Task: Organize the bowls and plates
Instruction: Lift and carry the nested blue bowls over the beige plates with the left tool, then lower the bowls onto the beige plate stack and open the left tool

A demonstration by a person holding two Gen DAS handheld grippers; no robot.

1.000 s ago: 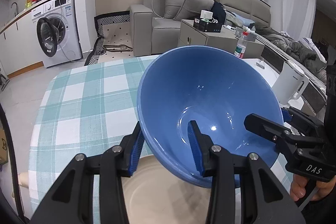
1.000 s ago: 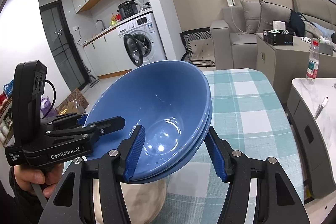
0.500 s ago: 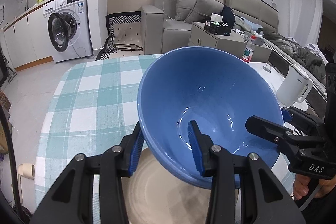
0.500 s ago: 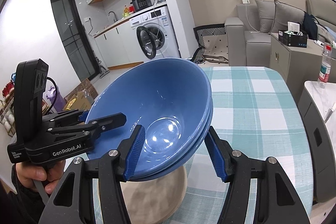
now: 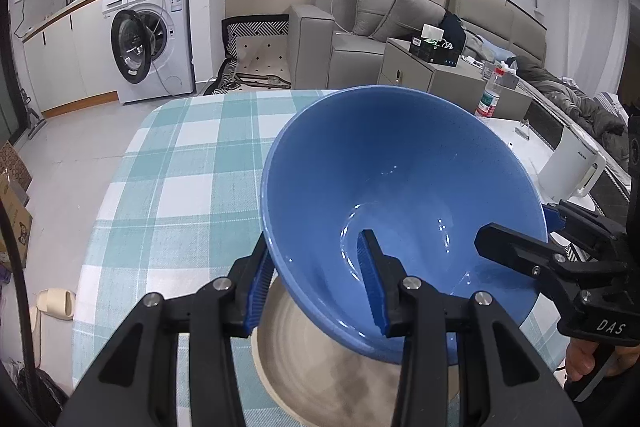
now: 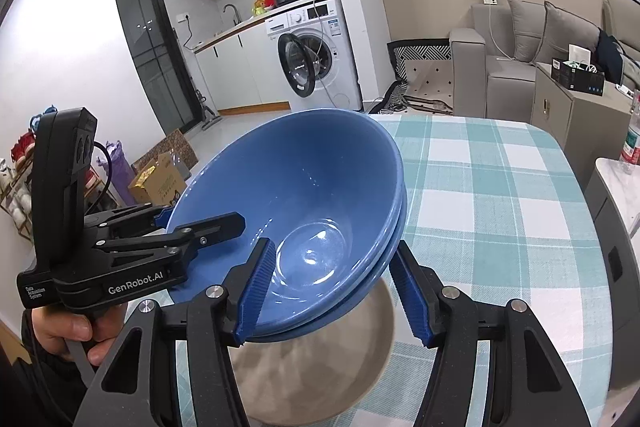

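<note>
Glossy blue nested ceramic bowls (image 6: 312, 227), deep and conical, hang pinched at opposite rims by left gripper (image 5: 316, 279) and right gripper (image 6: 332, 291) above a matte beige round plate (image 6: 320, 367).

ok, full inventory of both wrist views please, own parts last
blue bowls: two, nested, tilted, held by their rims above the plate
plate: one, beige, on the table under the bowls
table: one, teal and white check cloth
kettle: one, white, on the counter to the right
bottle: one, clear with a green label, same counter
washing machine: one, white, door open, far left
sofa: one, grey, with cushions, at the back wall
slipper: one, beige, on the floor left of the table
left gripper: black with blue pads, clamped on the rim
right gripper: same make, clamped on the opposite rim
</note>
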